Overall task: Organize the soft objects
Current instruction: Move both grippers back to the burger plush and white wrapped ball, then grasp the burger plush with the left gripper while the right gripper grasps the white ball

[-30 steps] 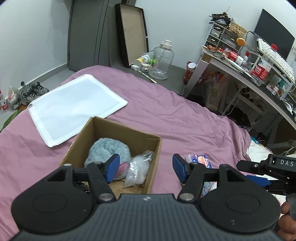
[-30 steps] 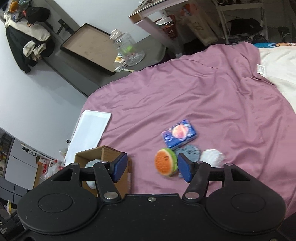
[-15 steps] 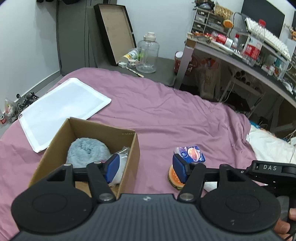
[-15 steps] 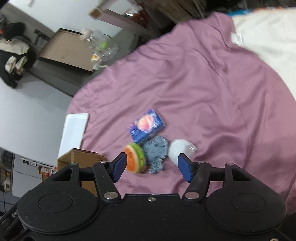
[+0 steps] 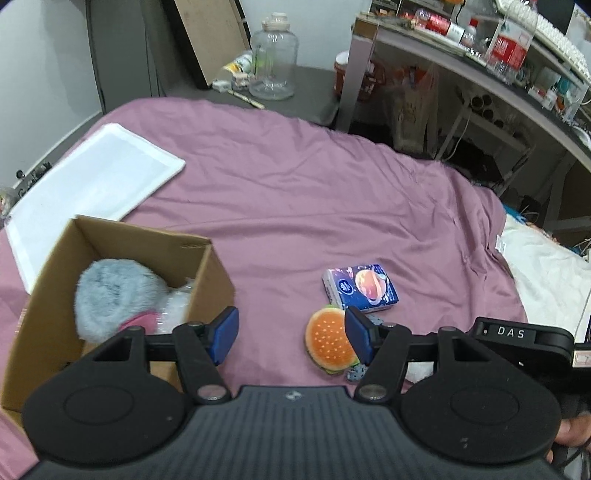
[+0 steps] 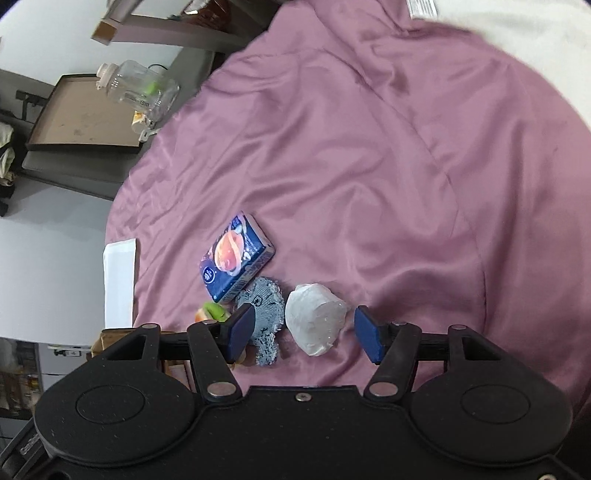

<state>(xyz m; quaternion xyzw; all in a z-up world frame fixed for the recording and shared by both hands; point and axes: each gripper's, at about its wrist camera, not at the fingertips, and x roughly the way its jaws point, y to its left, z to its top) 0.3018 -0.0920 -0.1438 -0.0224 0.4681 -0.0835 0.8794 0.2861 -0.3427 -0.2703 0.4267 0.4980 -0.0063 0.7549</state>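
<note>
A cardboard box [image 5: 207, 269] on the purple bedspread holds a grey-blue fluffy plush [image 5: 114, 291] and a clear bag [image 5: 177, 306]. To its right lie a burger plush [image 5: 328, 341] and a blue tissue pack [image 5: 360, 286]. My left gripper [image 5: 290, 338] hangs open between box and burger, holding nothing. In the right wrist view my right gripper [image 6: 306, 334] is open, its fingers on either side of a white wrapped bundle [image 6: 316, 319]. A grey speckled cloth [image 6: 264, 310], the tissue pack [image 6: 236, 256] and the burger's edge [image 6: 212, 314] lie left of it.
A white flat pad [image 5: 88, 181] lies on the bed beyond the box. A clear water jug [image 5: 272, 57] and a leaning board [image 5: 210, 33] stand on the floor behind. A cluttered desk [image 5: 461, 55] runs along the right; a white sheet [image 5: 550, 273] lies at the bed's right.
My left gripper has swung right, away from the box and toward the burger. My right gripper has moved right and closer, from around the burger to around the white bundle. Both stayed open.
</note>
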